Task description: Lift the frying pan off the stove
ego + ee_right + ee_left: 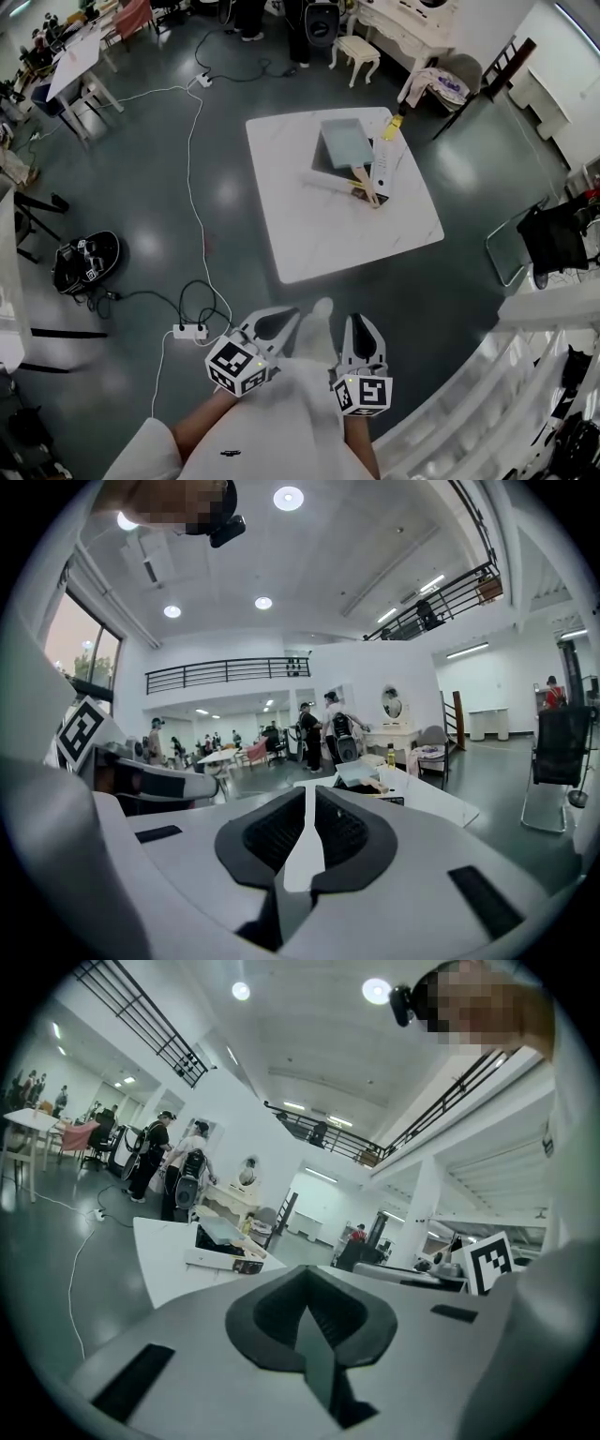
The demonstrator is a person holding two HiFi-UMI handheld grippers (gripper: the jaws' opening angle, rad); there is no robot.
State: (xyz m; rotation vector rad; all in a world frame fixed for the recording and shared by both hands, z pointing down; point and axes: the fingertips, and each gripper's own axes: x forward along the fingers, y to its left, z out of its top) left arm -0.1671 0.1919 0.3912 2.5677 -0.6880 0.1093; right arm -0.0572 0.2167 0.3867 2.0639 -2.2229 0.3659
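Both grippers, left gripper (278,322) and right gripper (361,328), are pinched closed on nothing, with the frying pan (345,142) sitting on the stove (323,174) well ahead of them. Step in, spread one gripper's jaws early, and take the wooden handle (366,185), which angles back toward you.

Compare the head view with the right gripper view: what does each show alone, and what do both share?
Only the head view shows the power strip and the black bag on the floor. Only the right gripper view shows the ceiling lights and the balcony railing. Both show the right tongs, shut and empty, and the white table with the frying pan on the stove.
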